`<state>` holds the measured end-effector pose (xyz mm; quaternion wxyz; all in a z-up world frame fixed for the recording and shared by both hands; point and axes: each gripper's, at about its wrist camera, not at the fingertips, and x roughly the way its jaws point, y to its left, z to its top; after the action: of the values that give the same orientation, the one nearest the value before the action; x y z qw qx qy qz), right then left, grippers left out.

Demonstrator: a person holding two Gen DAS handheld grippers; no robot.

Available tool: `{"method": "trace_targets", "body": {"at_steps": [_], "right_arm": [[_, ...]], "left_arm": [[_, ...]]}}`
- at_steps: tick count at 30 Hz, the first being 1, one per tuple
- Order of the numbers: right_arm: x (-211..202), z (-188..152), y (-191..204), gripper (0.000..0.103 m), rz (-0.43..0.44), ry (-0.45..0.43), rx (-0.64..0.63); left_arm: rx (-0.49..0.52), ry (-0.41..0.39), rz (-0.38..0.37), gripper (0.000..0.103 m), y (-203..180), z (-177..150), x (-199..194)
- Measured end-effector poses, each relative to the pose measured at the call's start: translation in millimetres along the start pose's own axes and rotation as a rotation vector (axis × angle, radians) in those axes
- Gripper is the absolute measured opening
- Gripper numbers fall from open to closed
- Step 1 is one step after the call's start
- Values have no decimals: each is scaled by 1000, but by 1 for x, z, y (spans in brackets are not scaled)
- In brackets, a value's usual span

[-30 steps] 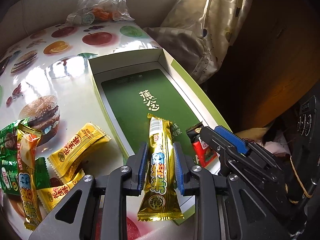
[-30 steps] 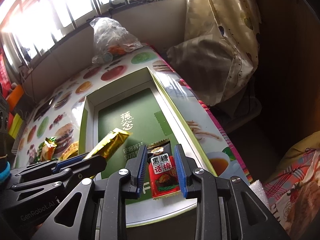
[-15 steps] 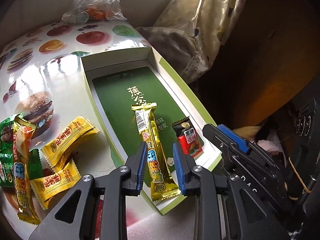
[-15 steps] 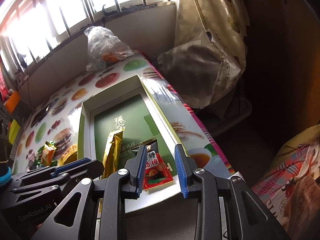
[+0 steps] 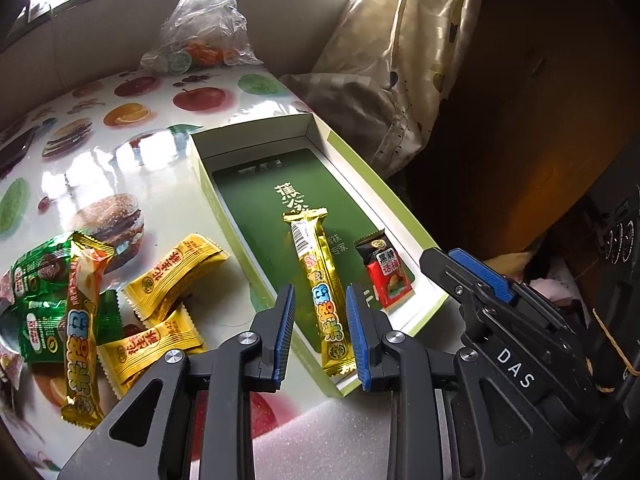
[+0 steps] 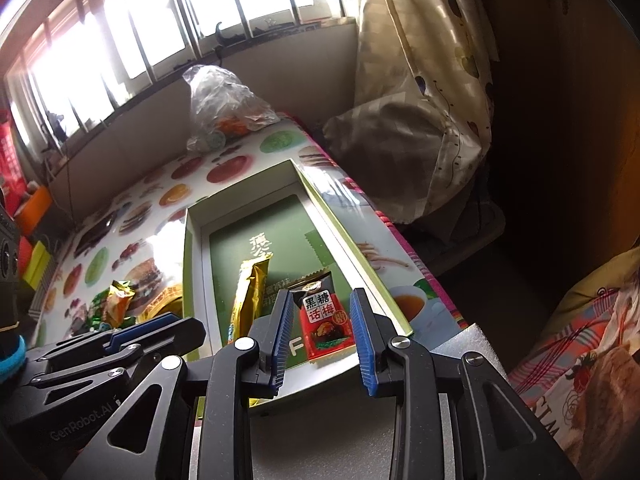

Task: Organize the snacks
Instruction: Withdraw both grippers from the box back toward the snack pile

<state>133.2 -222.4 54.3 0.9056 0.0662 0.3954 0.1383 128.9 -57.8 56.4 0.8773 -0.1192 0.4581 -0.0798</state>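
Left wrist view
- Left gripper (image 5: 320,332): jaws apart, holding nothing. A second ago they flanked the gold bar closely; now they have drawn back toward the near end of the box.
- Gold snack bar (image 5: 320,292): long foil wrapper with barcode at its far end and blue-and-red lettering at its near end. It lies flat inside the box, lengthwise, its near end between the blue pads but touching neither. A second ago its near end overhung the box's near rim.
- Red snack packet (image 5: 386,274): red with a black top and white label, lying in the box's near right corner, just right of the gold bar and apart from it.
- Green box (image 5: 384,184): shallow open tray, white walls, dark green floor with white characters, at the table's right edge.
- Loose snacks left of the box, on the table (image 5: 160,168): two yellow packets (image 5: 176,276), green packets (image 5: 40,280), and a second gold bar (image 5: 82,332) lying over them.
- Right gripper (image 5: 476,276): enters from the right, near the box's near right corner.
- Clear plastic bag (image 5: 204,28): far end of the table.

Right wrist view
- Right gripper (image 6: 320,332): jaws apart, empty, wider than a second ago, and pulled back from the packet.
- Red snack packet (image 6: 324,320): flat on the box floor, seen between the pads, untouched.
- Gold snack bar (image 6: 250,292): left of the packet, inside the box.
- Left gripper (image 6: 152,332): low at left.
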Motion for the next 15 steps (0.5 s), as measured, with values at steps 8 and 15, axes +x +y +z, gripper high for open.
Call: {"method": "trace_targets", "body": {"at_steps": [8,15], "right_arm": [[-13,-10,17,34,25,-21,-18],[-19,-21,37,38,54,-30,-46]], "left_arm": [[7,-37,75,27,12,-15,-20],[-10,-79,114,28,29,-29,-39]]}}
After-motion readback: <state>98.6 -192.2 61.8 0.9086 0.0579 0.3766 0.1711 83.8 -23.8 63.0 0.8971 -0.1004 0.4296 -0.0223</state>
